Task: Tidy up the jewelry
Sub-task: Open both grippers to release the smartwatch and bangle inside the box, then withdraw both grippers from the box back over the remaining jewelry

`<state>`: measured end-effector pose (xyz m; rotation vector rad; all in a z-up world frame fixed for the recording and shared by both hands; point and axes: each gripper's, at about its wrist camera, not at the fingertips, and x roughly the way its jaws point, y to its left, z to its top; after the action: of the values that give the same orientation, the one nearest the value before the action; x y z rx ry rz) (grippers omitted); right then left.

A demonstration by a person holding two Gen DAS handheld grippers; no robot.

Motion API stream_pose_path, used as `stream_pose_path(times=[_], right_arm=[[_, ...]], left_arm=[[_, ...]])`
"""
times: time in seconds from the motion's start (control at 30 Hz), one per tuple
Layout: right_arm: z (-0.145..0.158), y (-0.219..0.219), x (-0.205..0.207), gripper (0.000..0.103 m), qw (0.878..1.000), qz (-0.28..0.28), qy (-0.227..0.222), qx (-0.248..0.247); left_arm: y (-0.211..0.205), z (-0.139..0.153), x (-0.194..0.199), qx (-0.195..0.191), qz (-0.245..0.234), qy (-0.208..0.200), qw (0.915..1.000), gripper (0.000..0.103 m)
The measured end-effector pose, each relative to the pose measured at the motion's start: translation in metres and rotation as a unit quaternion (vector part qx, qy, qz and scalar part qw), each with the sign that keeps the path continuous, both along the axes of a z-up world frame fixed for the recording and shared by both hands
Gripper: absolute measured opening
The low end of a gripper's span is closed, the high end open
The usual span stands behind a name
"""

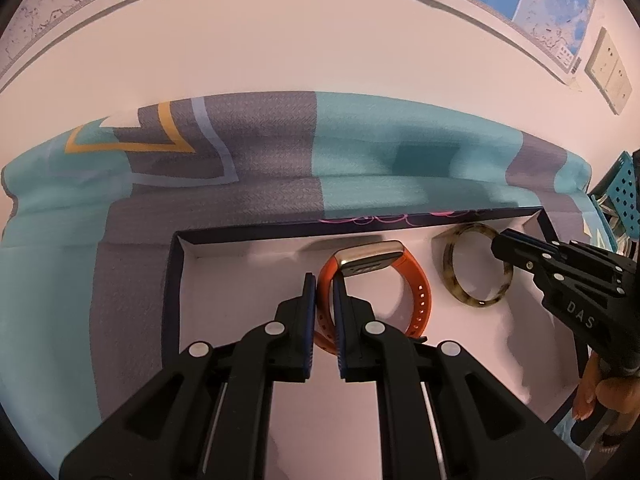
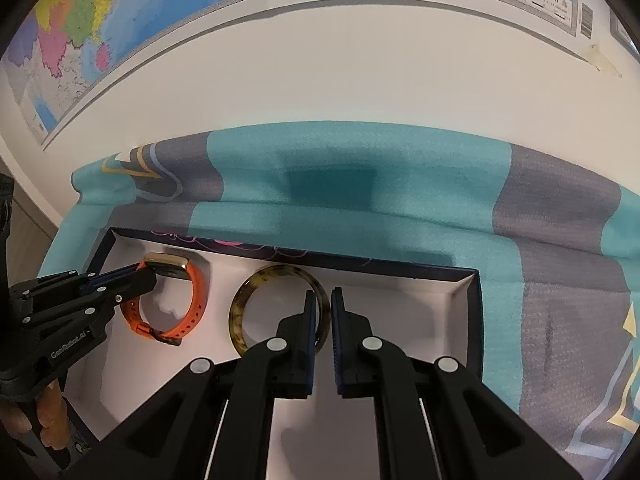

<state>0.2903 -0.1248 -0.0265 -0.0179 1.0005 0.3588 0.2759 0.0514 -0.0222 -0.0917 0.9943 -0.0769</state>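
The patterned cloth (image 1: 248, 168) covers the counter. On it, under both grippers, sits the open box (image 1: 176, 280). Left gripper (image 1: 325, 280) pinches the orange watch band (image 1: 416, 292); right gripper (image 2: 320, 300) pinches the tortoiseshell bangle (image 2: 240, 308). Both pieces lie inside the box, apparently placed; release remains.

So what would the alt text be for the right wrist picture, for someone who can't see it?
The right gripper is shut on the rim of a brown mottled bangle inside a shallow white-lined box. Beside it, the left gripper grips an orange smartwatch by its strap. The box rests on a teal and grey cloth, with a map on the wall behind.
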Motion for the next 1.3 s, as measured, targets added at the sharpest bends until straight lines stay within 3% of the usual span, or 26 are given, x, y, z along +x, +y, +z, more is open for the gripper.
stream_pose_path(times=[0.23, 0.5, 0.7, 0.93, 1.03, 1.3], right_arm=[[0.005, -0.007, -0.005, 0.013, 1.000, -0.008, -0.010, 0.011], [0.028, -0.010, -0.037, 0.023, 0.997, -0.006, -0.054, 0.058], [0.045, -0.004, -0.075, 0.034, 0.993, 0.012, -0.096, 0.067], [0.058, 0.002, -0.118, 0.037, 0.991, 0.026, -0.124, 0.054], [0.063, 0.000, -0.134, 0.040, 0.989, 0.025, -0.133, 0.053], [0.066, -0.010, -0.168, 0.041, 0.989, 0.010, -0.144, 0.044]], left_arm=[[-0.002, -0.005, 0.008, 0.006, 0.006, 0.019, 0.9998, 0.010], [-0.001, -0.003, 0.006, 0.017, 0.010, 0.013, 0.9997, 0.025], [0.002, 0.011, -0.016, 0.046, 0.025, -0.043, 0.9977, 0.043], [0.016, 0.031, -0.053, 0.089, 0.062, -0.104, 0.9886, 0.047], [0.020, 0.040, -0.068, 0.093, 0.065, -0.120, 0.9863, 0.053], [0.014, 0.054, -0.100, 0.098, 0.064, -0.140, 0.9831, 0.054]])
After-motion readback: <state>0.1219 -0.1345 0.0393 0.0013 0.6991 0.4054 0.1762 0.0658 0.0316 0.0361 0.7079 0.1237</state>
